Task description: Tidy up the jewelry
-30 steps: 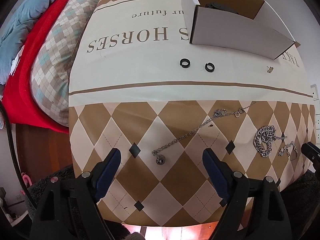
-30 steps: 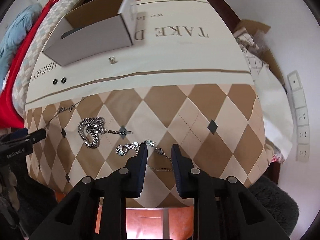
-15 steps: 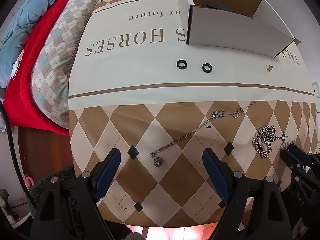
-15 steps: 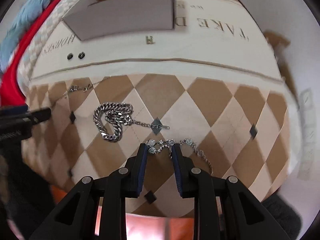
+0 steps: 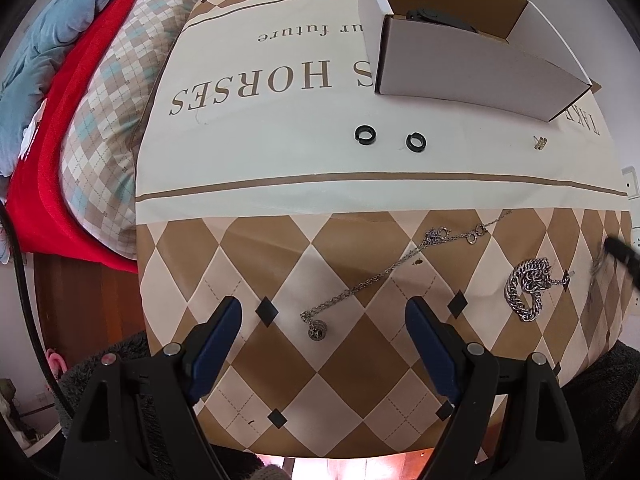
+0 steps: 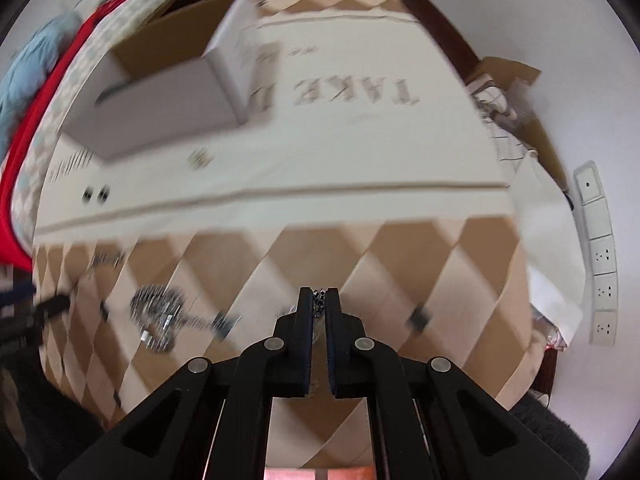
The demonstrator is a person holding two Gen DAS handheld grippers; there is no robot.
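Note:
My right gripper (image 6: 319, 298) is shut on a beaded silver bracelet (image 6: 319, 307) and holds it above the table; only a short bit shows between the pads. It shows blurred at the right edge of the left wrist view (image 5: 620, 254). My left gripper (image 5: 322, 316) is open and empty over a thin pendant necklace (image 5: 360, 284). A chunky silver chain (image 5: 526, 288) lies to its right and shows blurred in the right wrist view (image 6: 158, 316). Two black rings (image 5: 365, 135) (image 5: 415, 142) and a small gold earring (image 5: 541, 142) lie before an open cardboard box (image 5: 460, 52).
The table (image 5: 280, 184) wears a diamond-patterned cloth with printed lettering. A bed with red and checked bedding (image 5: 92, 100) lies to the left. A wall with sockets (image 6: 600, 256) and a paper-filled box (image 6: 508, 96) stand to the right.
My right gripper has shut on the beaded bracelet and lifted it off the cloth, swinging fast so its view is blurred. My left gripper has hardly moved.

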